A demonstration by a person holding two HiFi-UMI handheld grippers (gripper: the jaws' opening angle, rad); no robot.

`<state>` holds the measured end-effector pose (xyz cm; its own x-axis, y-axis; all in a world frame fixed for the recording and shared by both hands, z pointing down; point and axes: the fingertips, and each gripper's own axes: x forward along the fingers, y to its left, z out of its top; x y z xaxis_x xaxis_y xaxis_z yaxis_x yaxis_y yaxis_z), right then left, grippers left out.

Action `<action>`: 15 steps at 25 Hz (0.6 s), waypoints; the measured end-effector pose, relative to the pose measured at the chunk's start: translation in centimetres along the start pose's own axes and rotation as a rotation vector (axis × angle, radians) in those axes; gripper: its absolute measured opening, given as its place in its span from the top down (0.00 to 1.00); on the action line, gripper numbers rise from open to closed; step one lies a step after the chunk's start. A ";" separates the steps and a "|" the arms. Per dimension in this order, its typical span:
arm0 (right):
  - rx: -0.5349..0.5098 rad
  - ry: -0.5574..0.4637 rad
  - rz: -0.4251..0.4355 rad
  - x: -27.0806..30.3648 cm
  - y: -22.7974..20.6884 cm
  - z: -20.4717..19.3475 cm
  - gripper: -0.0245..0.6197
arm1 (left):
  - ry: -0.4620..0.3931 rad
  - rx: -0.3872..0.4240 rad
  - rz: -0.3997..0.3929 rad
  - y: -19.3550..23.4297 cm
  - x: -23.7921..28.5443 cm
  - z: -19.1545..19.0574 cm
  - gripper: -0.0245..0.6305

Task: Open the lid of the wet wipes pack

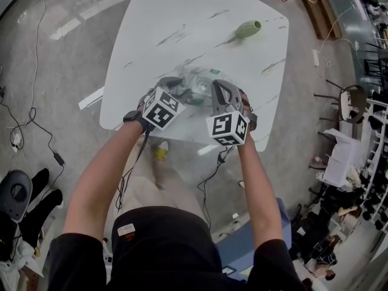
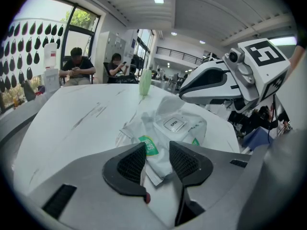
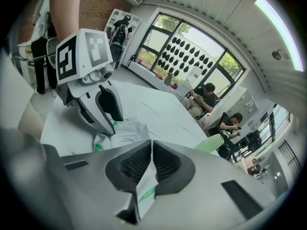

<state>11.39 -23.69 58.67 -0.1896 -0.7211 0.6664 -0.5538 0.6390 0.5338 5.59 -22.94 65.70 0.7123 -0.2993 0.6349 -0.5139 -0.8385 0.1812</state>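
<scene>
I see the crumpled white soft-plastic wet wipes pack (image 1: 197,85) with green print lying near the near edge of the white marble-patterned table (image 1: 182,17), roughly midway along that edge. My left gripper (image 2: 157,159) has its jaws partway closed around the pack's left end, and both ribbed black pads press into the bunched wrapper. My right gripper (image 3: 151,159) has its jaws almost together, clenched on a thin flap of the same wrapper at the pack's right side. A strip with green lettering hangs through between the pads toward the camera. The pack's small rectangular white plastic lid (image 2: 174,124) with the word OPEN on it faces up between the two grippers and sits flat, not lifted. A pale green bottle-shaped vessel (image 1: 248,29) stands far off to the right on the table, well apart from the pack.
</scene>
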 end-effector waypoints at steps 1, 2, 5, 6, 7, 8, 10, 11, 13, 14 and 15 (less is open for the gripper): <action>0.018 -0.008 0.015 0.0 -0.1 0.1 0.94 | -0.004 0.005 0.003 0.0 0.0 0.0 0.70; 0.036 -0.016 0.027 0.1 -0.2 0.1 0.94 | -0.009 0.011 0.008 0.0 -0.1 0.0 0.70; 0.083 -0.031 0.040 0.2 -0.7 0.1 0.93 | -0.023 0.027 0.023 -0.1 -0.1 0.0 0.70; 0.096 -0.035 0.041 0.3 -0.9 0.0 0.93 | -0.023 0.026 0.023 -0.1 -0.1 0.0 0.70; 0.109 -0.038 0.041 0.4 -1.1 0.0 0.93 | -0.023 0.025 0.022 -0.1 -0.1 0.0 0.70; 0.125 -0.041 0.043 0.5 -1.4 0.0 0.93 | -0.023 0.025 0.021 -0.1 0.0 0.1 0.70; 0.164 -0.046 0.048 0.7 -1.8 0.0 0.93 | -0.023 0.026 0.022 -0.1 0.0 0.1 0.70; 0.186 -0.050 0.051 0.8 -1.9 0.0 0.92 | -0.022 0.025 0.022 -0.1 -0.1 0.1 0.70; 0.227 -0.057 0.056 1.1 -2.2 0.1 0.92 | -0.021 0.024 0.021 -0.1 -0.1 0.1 0.70; 0.247 -0.060 0.059 1.2 -2.3 0.0 0.92 | -0.022 0.024 0.021 -0.1 -0.1 0.1 0.70; 0.265 -0.062 0.061 1.4 -2.4 -0.1 0.92 | -0.023 0.026 0.022 -0.1 0.0 0.2 0.70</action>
<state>12.52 -26.23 58.32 -0.2742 -0.7035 0.6557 -0.7313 0.5953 0.3329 5.68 -22.95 65.53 0.7119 -0.3284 0.6208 -0.5174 -0.8429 0.1475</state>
